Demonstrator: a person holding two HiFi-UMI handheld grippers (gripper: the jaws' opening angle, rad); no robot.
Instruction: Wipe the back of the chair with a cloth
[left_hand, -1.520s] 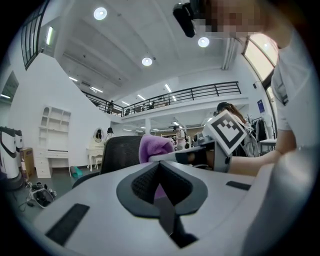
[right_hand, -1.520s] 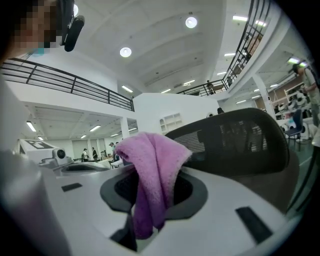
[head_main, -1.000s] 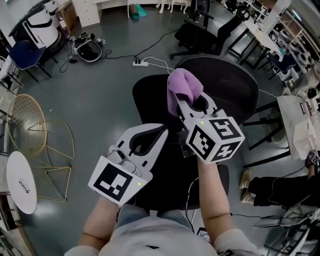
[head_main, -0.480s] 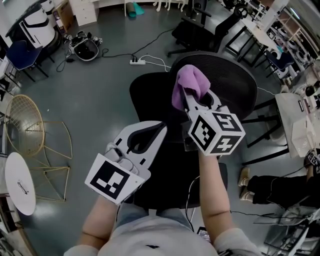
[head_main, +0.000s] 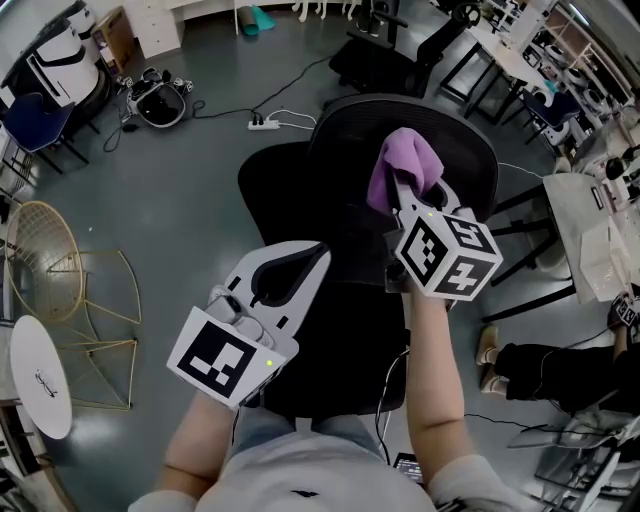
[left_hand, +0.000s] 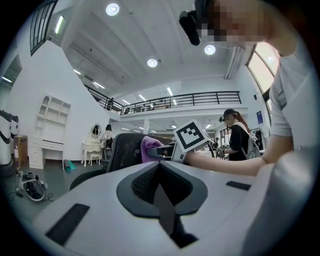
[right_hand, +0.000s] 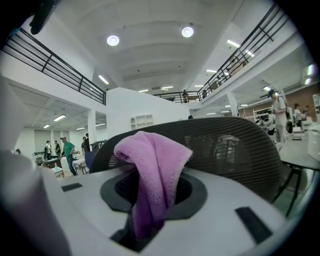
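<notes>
Cloth (right_hand: 150, 170), purple, sits clamped in the right gripper's (head_main: 408, 190) jaws, up against the chair back (head_main: 470, 165), perhaps brushing its mesh. The left gripper (head_main: 312, 253) hangs lower over the seat, jaws pressed together on nothing.

This looks like a big open lab or workshop hall. A railed mezzanine (right_hand: 245, 50) runs beneath round ceiling lights (right_hand: 113, 40). Below, a mesh office chair (head_main: 460, 150), cluttered tabletops (head_main: 512, 48) and a power strip (head_main: 262, 124) share the grey floor (head_main: 170, 220).

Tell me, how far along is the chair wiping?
Done: the right gripper holds the purple cloth. In hand: the cloth is up at the mesh chair back; contact is unclear. To do: the wiping itself. The left gripper is shut, empty.
</notes>
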